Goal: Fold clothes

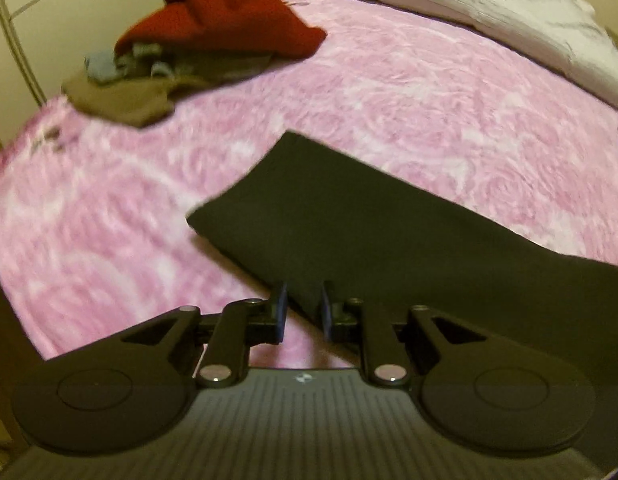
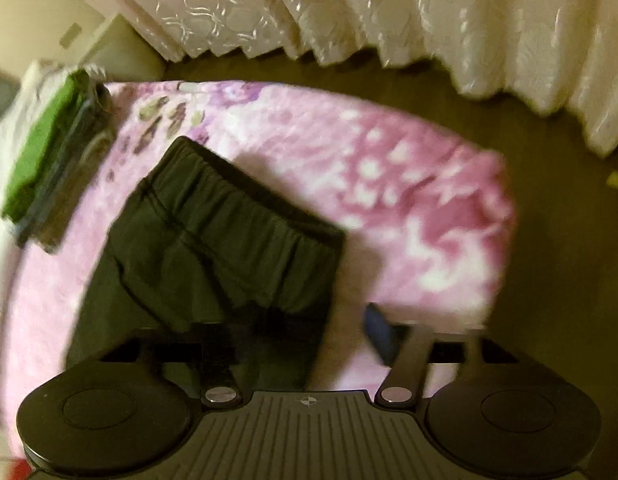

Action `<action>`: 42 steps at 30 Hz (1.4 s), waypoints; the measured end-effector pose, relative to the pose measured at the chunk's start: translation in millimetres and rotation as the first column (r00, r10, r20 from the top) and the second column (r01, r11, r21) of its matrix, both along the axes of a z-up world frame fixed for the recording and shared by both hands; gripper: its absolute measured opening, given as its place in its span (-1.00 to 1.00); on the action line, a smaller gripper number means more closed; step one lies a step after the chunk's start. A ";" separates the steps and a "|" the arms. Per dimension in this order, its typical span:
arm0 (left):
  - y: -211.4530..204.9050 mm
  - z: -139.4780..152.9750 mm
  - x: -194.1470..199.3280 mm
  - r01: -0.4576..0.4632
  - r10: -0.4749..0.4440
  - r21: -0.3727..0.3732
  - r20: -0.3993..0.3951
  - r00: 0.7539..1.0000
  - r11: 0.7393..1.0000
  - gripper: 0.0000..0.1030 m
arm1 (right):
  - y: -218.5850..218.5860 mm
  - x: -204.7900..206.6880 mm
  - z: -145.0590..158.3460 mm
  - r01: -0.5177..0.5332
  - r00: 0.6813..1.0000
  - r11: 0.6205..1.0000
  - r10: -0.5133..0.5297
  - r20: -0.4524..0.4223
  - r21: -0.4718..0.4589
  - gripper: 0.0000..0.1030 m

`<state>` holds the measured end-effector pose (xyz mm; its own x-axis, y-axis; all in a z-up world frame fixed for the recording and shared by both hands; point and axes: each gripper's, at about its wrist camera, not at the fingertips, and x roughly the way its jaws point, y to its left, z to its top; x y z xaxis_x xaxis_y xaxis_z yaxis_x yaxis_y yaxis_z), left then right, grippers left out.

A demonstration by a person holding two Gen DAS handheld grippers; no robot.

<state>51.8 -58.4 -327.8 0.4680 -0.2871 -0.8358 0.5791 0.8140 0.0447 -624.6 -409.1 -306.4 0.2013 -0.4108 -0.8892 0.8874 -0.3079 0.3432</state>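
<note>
Trousers, dark, lie flat along a pink floral bed, the elastic waistband toward twelve o'clock in our right wrist view, legs laid one over the other as far as we can tell. Our left tool has its jaws apart, straddling a long edge of the fabric without pinching it. Our right tool is spread wide near the waist end. We judge a lengthwise fold is in hand; next, both tools must close on the edge together. Unfolded clothes sit at eleven o'clock, and a folded stack at nine.
</note>
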 end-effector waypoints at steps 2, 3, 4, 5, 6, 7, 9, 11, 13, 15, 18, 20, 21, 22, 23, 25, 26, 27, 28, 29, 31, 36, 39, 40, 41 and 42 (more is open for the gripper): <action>-23.6 5.7 -6.9 0.083 -0.083 -0.011 -0.023 0.996 0.996 -0.71 | 3.2 2.9 17.8 -0.047 0.997 0.997 0.044 -0.056 -0.063 0.31; -37.5 7.6 -10.8 0.129 -0.129 -0.020 -0.038 0.991 0.991 -0.71 | 2.7 3.6 26.4 -0.068 0.995 0.993 0.061 -0.075 -0.101 0.31; -51.4 9.4 -14.7 0.174 -0.175 -0.030 -0.052 0.983 0.984 -0.71 | 0.5 4.0 33.9 -0.090 0.993 0.987 0.079 -0.088 -0.136 0.31; -65.3 11.3 -18.6 0.218 -0.221 -0.041 -0.065 0.973 0.975 -0.70 | -5.7 3.7 38.9 -0.113 0.992 0.980 0.101 -0.081 -0.165 0.31; -79.2 13.2 -22.5 0.262 -0.266 -0.053 -0.078 0.961 0.964 -0.69 | -12.5 3.8 43.0 -0.134 0.990 0.972 0.122 -0.074 -0.191 0.31; -93.1 15.0 -26.3 0.305 -0.310 -0.065 -0.091 0.946 0.950 -0.67 | -21.7 4.8 44.4 -0.151 0.988 0.966 0.141 -0.060 -0.211 0.31; -120.8 18.7 -34.1 0.389 -0.397 -0.090 -0.113 0.911 0.917 -0.58 | -46.4 7.9 42.0 -0.197 0.980 0.951 0.199 -0.015 -0.238 0.31; -154.9 19.0 -44.7 0.470 -0.486 -0.129 -0.145 0.862 0.873 -0.48 | -71.3 13.1 34.0 -0.240 0.968 0.939 0.251 0.011 -0.246 0.31; -200.9 11.3 -64.3 0.543 -0.577 -0.200 -0.203 0.791 0.815 -0.44 | -94.2 17.3 22.1 -0.266 0.957 0.936 0.285 0.051 -0.230 0.31; -245.1 2.5 -87.3 0.603 -0.663 -0.276 -0.260 0.702 0.748 -0.35 | -109.9 18.4 9.9 -0.275 0.949 0.939 0.299 0.098 -0.205 0.31; -293.4 -9.3 -116.8 0.654 -0.742 -0.350 -0.322 0.588 0.670 -0.28 | -122.7 15.2 -5.1 -0.283 0.933 0.942 0.313 0.175 -0.179 0.31; -319.2 -17.6 -133.3 0.672 -0.774 -0.386 -0.356 0.524 0.632 -0.20 | -123.3 12.1 -9.7 -0.289 0.917 0.940 0.327 0.230 -0.183 0.31; -330.4 -22.7 -139.7 0.679 -0.784 -0.396 -0.376 0.495 0.618 -0.20 | -122.3 10.9 -10.4 -0.293 0.910 0.937 0.333 0.246 -0.189 0.31; -339.5 -27.7 -144.3 0.684 -0.788 -0.401 -0.396 0.471 0.610 -0.20 | -121.2 10.9 -11.5 -0.297 0.906 0.935 0.339 0.254 -0.192 0.31; -344.7 -32.5 -147.6 0.682 -0.787 -0.406 -0.419 0.453 0.609 -0.19 | -120.0 10.9 -12.5 -0.301 0.901 0.933 0.345 0.262 -0.195 0.31; -352.0 -42.0 -153.4 0.671 -0.779 -0.417 -0.466 0.421 0.612 -0.20 | -118.1 14.3 -15.2 -0.319 0.891 0.927 0.365 0.271 -0.198 0.31; -355.7 -46.8 -156.3 0.666 -0.774 -0.423 -0.488 0.404 0.614 -0.26 | -117.6 16.4 -16.4 -0.332 0.887 0.922 0.377 0.266 -0.201 0.31; -359.4 -51.6 -159.2 0.661 -0.768 -0.428 -0.510 0.386 0.616 -0.35 | -116.9 18.3 -17.1 -0.344 0.885 0.916 0.390 0.256 -0.206 0.30; -363.1 -56.3 -162.1 0.655 -0.763 -0.433 -0.532 0.368 0.619 -0.43 | -115.7 19.7 -16.5 -0.356 0.885 0.909 0.402 0.234 -0.216 0.01; -363.2 -58.0 -164.6 0.649 -0.762 -0.443 -0.538 0.360 0.619 -0.91 | -114.4 21.2 -15.9 -0.369 0.885 0.902 0.415 0.212 -0.226 -0.28; -357.2 -52.9 -171.5 0.659 -0.790 -0.462 -0.490 0.368 0.594 -1.00 | -109.6 22.5 -11.9 -0.387 0.884 0.886 0.435 0.172 -0.253 -0.43; -336.1 -44.7 -203.2 0.783 -0.878 -0.399 -0.206 0.431 0.478 -0.94 | -91.8 15.6 -17.3 -0.333 0.935 0.904 0.354 0.031 -0.269 -0.90; -332.5 -60.6 -226.6 0.839 -0.884 -0.280 -0.117 0.453 0.467 -0.89 | -88.7 22.6 -25.5 -0.298 0.953 0.920 0.303 -0.020 -0.256 -0.77; -329.5 -59.1 -230.8 0.848 -0.884 -0.254 -0.083 0.460 0.465 -0.87 | -89.4 28.3 -22.3 -0.311 0.950 0.917 0.307 -0.056 -0.249 -0.73; -326.4 -56.7 -232.5 0.850 -0.880 -0.236 -0.056 0.473 0.471 -0.81 | -90.2 32.7 -19.1 -0.322 0.947 0.916 0.309 -0.092 -0.240 -0.66; -323.3 -54.3 -234.3 0.851 -0.875 -0.218 -0.029 0.484 0.478 -0.70 | -91.3 33.9 -16.2 -0.327 0.944 0.918 0.305 -0.128 -0.225 -0.29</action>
